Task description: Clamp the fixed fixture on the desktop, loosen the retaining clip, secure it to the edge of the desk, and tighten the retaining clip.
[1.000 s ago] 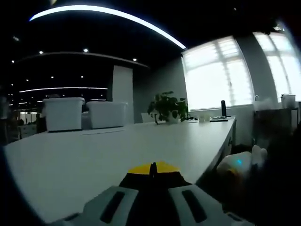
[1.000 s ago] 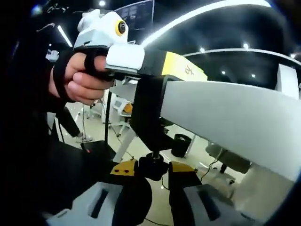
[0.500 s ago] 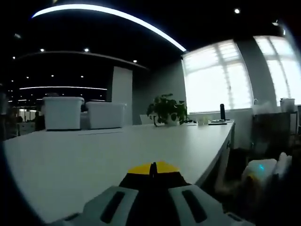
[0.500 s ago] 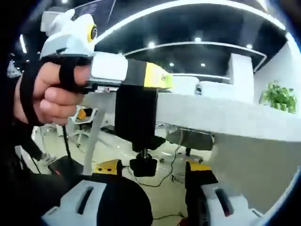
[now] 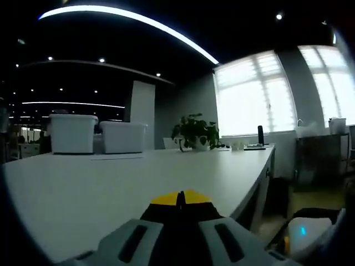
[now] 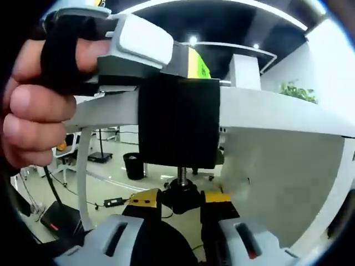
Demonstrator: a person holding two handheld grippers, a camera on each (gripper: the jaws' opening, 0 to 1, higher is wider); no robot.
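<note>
In the right gripper view, the right gripper (image 6: 181, 200) has its yellow-tipped jaws pinched in on the black knob (image 6: 180, 197) at the foot of the screw (image 6: 181, 175). That screw comes down out of the black clamp (image 6: 177, 122), which sits hooked over the near edge of the white desk (image 6: 277, 111), its block hanging down the desk's front face. Above it, the left gripper (image 6: 166, 52) reaches in from the left, its white and grey body lying along the desk top, with a yellow patch just past the clamp's top. A hand (image 6: 33, 105) in a black strap grips its handle at the far left.

In the left gripper view, the left gripper (image 5: 178, 204) has its jaws drawn together on the black and yellow top of the clamp (image 5: 178, 206), which rests at the near edge of the desk (image 5: 111, 183). Well back on the desk stand two white bins (image 5: 75, 133) on the left and a potted plant (image 5: 194, 131) further right, in front of bright windows (image 5: 252, 91). At the lower right, below the desk edge, a white part of the right gripper (image 5: 305, 235) shows, with a small blue light.
</note>
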